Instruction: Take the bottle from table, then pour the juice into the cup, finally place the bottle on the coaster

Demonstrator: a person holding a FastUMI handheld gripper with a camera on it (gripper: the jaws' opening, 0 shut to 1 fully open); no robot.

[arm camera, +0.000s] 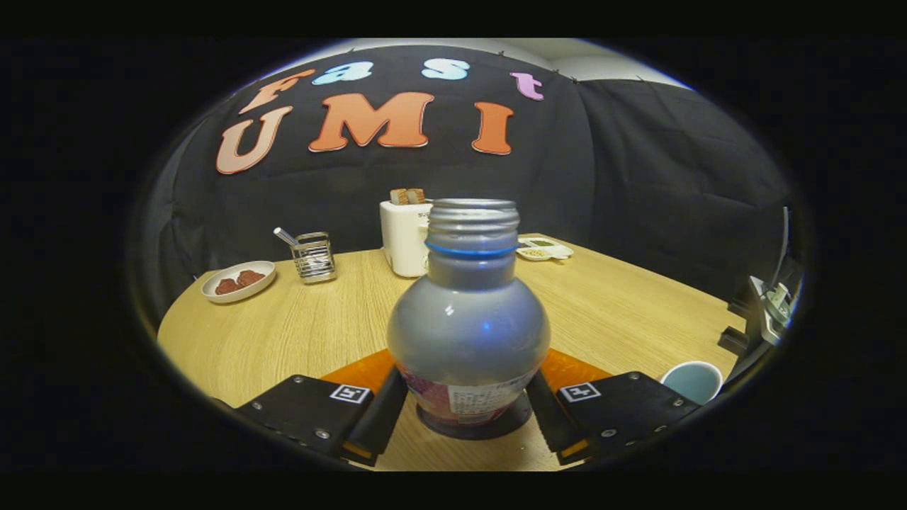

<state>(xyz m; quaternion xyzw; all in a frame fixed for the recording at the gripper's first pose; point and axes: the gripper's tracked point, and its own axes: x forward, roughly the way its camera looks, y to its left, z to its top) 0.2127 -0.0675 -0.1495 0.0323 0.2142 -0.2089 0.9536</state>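
A silver bottle [468, 326] with an open threaded neck, a blue ring and a printed label stands upright between my fingers. Its base rests on a dark round coaster [496, 427] on the wooden table [297, 333]. My gripper [468, 418] is shut on the bottle's lower body, with the left finger [382, 418] and the right finger [549, 421] pressed against its sides. A pale blue cup [693, 380] stands on the table just right of the right finger; its inside is hidden.
Beyond the bottle are a white toaster [404, 237] holding bread, a wire holder [314, 257] with a utensil, a white plate [238, 280] of brown food and a small white dish [544, 248]. An orange patch [358, 370] shows behind the fingers. Equipment [769, 304] stands off the table's right edge.
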